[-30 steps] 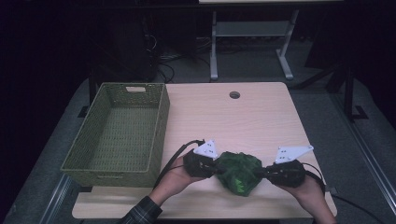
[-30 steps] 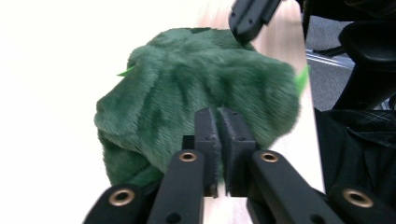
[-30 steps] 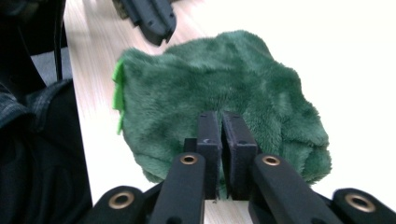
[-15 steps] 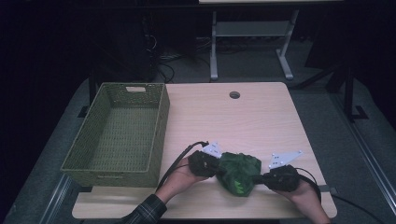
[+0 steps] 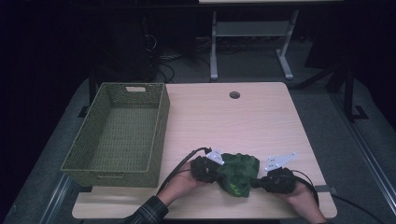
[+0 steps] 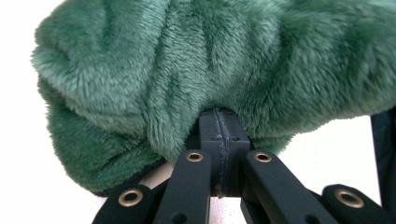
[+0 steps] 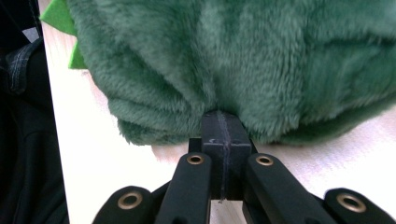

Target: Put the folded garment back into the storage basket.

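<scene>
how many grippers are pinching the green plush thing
2. The left gripper is shut on the left side of the green plush, and the right gripper is shut on its right side, near the table's front edge.

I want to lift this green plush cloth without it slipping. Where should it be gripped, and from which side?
Grip the green plush cloth at its two bunched side edges, one from each side, as the left hand-held gripper and right hand-held gripper do: the folds there give thick pinchable fabric.
</scene>
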Motion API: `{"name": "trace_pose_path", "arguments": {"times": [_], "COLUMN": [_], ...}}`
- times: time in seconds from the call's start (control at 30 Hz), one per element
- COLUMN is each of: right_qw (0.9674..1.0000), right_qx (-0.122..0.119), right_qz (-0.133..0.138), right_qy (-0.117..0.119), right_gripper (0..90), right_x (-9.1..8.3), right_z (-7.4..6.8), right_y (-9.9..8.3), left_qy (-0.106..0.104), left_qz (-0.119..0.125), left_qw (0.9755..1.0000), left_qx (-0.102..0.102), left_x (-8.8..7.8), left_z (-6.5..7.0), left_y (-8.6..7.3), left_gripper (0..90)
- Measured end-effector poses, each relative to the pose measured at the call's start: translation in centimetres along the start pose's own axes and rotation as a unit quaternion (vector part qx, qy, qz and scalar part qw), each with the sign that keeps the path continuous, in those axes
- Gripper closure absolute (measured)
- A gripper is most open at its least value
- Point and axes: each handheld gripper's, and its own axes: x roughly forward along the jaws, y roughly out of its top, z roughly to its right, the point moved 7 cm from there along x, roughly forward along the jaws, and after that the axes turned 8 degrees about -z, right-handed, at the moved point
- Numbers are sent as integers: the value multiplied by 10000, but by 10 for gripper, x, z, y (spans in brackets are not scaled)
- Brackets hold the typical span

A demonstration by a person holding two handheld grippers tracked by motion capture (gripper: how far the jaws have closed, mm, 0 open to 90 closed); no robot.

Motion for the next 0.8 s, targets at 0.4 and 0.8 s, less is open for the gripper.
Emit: {"name": "trace_pose_path", "arguments": {"times": [0.4,0.8], "right_qw": [9990,9950], "right_qx": [64,264], "right_qz": [165,523], "right_qy": [-403,-811], "right_gripper": [900,900], "right_x": [-25,-48], "right_z": [20,70], "right_y": [3,31], "left_qy": [-58,-419], "left_qz": [205,233], "left_qw": [9998,9988], "left_qx": [-55,64], "left_x": [-29,-25], "left_z": [19,47], "left_y": [-6,-5], "left_gripper": [887,896]}}
